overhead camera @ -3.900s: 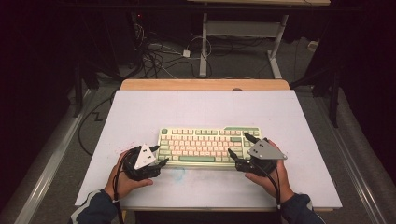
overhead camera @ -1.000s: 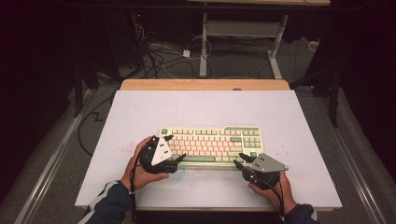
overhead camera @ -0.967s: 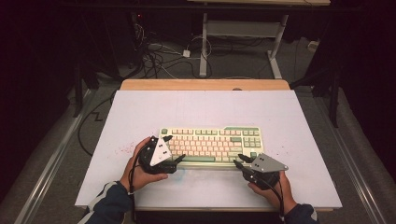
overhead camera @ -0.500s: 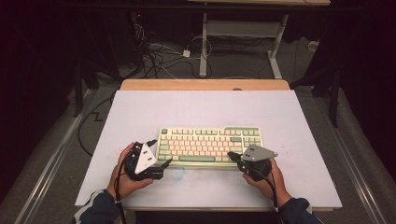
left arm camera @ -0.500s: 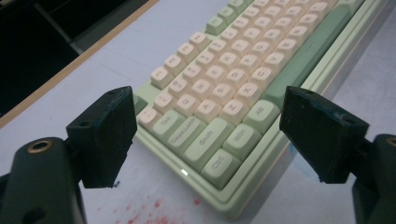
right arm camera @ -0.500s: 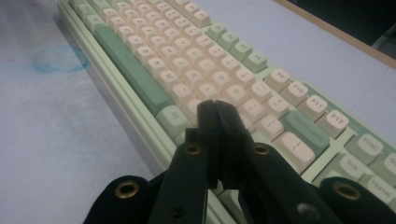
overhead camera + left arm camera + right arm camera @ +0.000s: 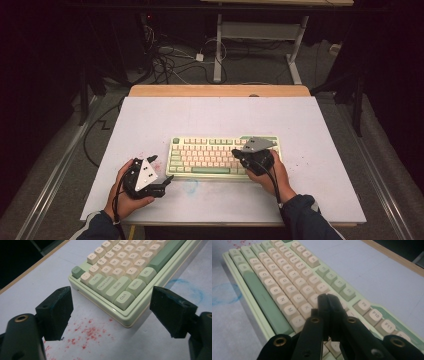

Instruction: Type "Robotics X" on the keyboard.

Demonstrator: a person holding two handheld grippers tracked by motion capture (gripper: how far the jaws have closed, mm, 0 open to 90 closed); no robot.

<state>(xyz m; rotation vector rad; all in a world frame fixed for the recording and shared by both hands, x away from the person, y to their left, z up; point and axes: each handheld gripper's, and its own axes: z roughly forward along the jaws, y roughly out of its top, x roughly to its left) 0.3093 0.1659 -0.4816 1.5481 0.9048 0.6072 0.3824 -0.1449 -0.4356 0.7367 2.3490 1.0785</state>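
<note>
A cream and green keyboard (image 7: 210, 156) lies across the white table (image 7: 220, 115), a little nearer the front edge. My left gripper (image 7: 169, 181) rests on the table by the keyboard's front left corner (image 7: 125, 320). Its jaws stand wide open after widening a little more, and nothing is between them. The left gripper (image 7: 112, 306) points at that corner, just short of it. My right gripper (image 7: 235, 154) hovers over the right half of the keys. Its jaws (image 7: 327, 300) are shut together, tips just above the letter keys, holding nothing.
Red specks (image 7: 87, 333) mark the table left of the keyboard, and a blue smudge (image 7: 191, 186) lies in front of it. A wooden strip (image 7: 220, 90) edges the far side. Cables (image 7: 170, 55) and a desk frame (image 7: 260, 30) stand on the floor beyond.
The left hand drew back to the left and nearer the front edge, off the keyboard's left end. The right hand moved forward and left, from the table in front onto the keys.
</note>
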